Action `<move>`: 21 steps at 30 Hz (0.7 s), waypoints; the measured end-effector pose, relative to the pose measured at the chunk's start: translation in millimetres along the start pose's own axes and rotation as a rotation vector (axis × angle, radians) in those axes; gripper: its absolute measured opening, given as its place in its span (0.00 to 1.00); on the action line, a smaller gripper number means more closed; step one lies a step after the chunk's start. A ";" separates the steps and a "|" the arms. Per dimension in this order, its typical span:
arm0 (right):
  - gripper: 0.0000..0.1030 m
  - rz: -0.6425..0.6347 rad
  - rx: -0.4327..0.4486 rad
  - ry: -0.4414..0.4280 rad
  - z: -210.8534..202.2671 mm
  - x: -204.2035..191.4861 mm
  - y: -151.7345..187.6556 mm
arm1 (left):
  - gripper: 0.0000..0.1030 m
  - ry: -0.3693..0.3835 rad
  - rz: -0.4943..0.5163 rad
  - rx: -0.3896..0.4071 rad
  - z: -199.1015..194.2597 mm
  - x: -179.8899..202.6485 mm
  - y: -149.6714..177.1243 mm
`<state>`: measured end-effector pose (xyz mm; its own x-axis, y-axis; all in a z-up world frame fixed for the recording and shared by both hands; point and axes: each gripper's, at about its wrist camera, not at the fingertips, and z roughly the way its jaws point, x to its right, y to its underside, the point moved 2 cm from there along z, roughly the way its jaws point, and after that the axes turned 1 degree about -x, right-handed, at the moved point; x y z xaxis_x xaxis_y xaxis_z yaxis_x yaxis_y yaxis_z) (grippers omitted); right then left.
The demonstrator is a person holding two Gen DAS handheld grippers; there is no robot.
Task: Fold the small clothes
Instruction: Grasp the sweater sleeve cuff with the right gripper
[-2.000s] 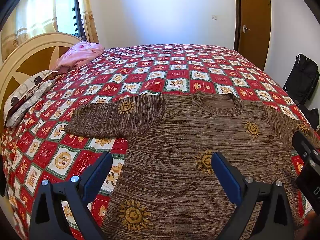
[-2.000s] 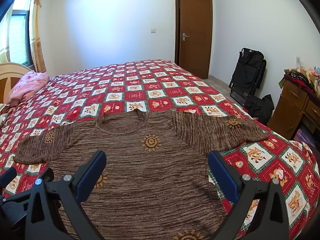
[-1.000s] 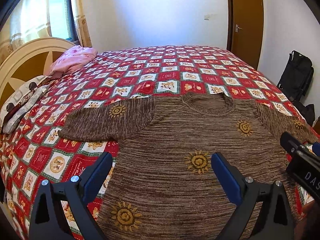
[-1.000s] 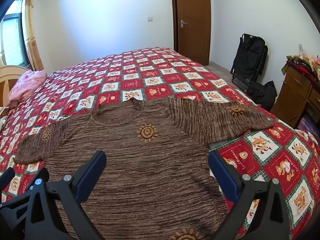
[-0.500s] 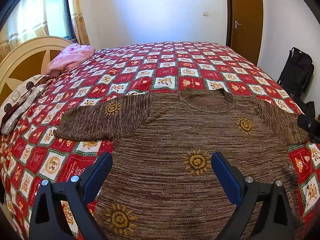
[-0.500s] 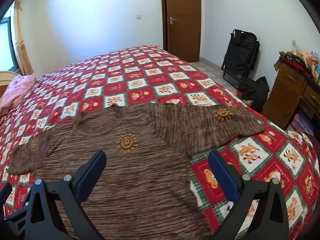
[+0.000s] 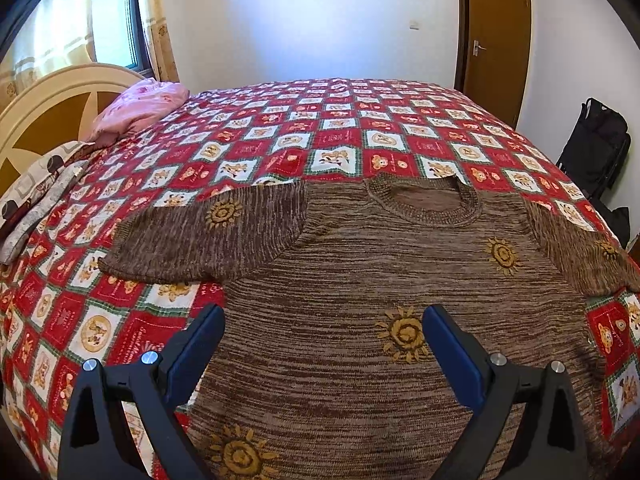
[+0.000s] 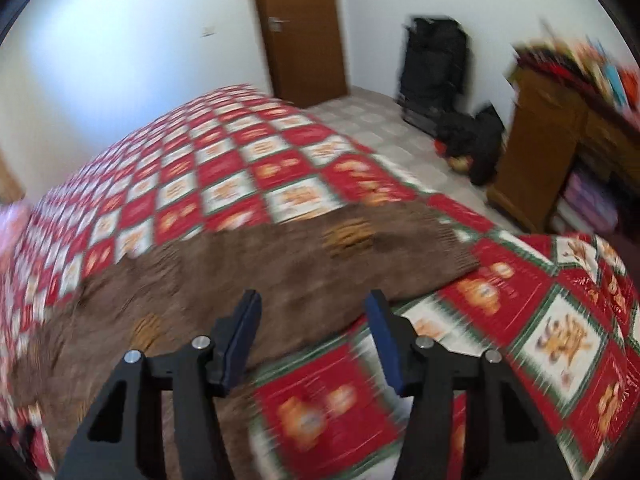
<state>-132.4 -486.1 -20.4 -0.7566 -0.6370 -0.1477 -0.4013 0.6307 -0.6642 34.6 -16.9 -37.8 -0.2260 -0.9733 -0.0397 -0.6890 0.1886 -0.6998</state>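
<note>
A brown sweater [image 7: 360,280] lay flat, front up, on the red checked bedspread [image 7: 280,140], sleeves spread left and right, collar toward the far side. The left gripper [image 7: 320,344] hung over the near hem, fingers wide apart and empty. The right gripper [image 8: 312,332], its view blurred, hovered by the right sleeve; its fingers had just been closing, nothing between them.

light: bright daylight from the window [image 7: 112,32] at top left, soft glow on the wall [image 7: 312,20] | shadows: faint | left view: sharp and clear | right view: very smeared, bed [image 8: 304,196] squares and shelf [image 8: 580,80] streaky | edges: both round and bent, 4 dark corners | glare: none
</note>
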 end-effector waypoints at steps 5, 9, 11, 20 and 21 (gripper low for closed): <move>0.57 0.106 -0.093 0.023 46.1 49.1 -37.3 | 0.96 0.019 0.001 -0.017 8.0 6.6 -0.4; 0.47 0.264 -0.176 -0.056 76.1 85.3 -43.8 | 0.96 0.022 0.007 -0.022 14.4 11.9 -1.8; 0.45 0.298 -0.181 -0.082 83.3 91.6 -46.4 | 0.96 0.021 0.013 -0.027 18.2 15.3 -3.1; 0.44 0.248 -0.235 -0.072 124.3 81.9 -54.2 | 0.96 0.032 0.052 -0.032 25.9 32.7 -1.4; 0.44 0.226 -0.227 -0.063 124.9 80.4 -53.7 | 0.96 0.034 0.059 -0.029 26.3 34.7 -1.2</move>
<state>-107.2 -626.6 -88.2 -0.8092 -0.4910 -0.3225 -0.3369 0.8377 -0.4299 45.7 -54.3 -57.1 -0.2898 -0.9554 -0.0560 -0.6934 0.2499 -0.6758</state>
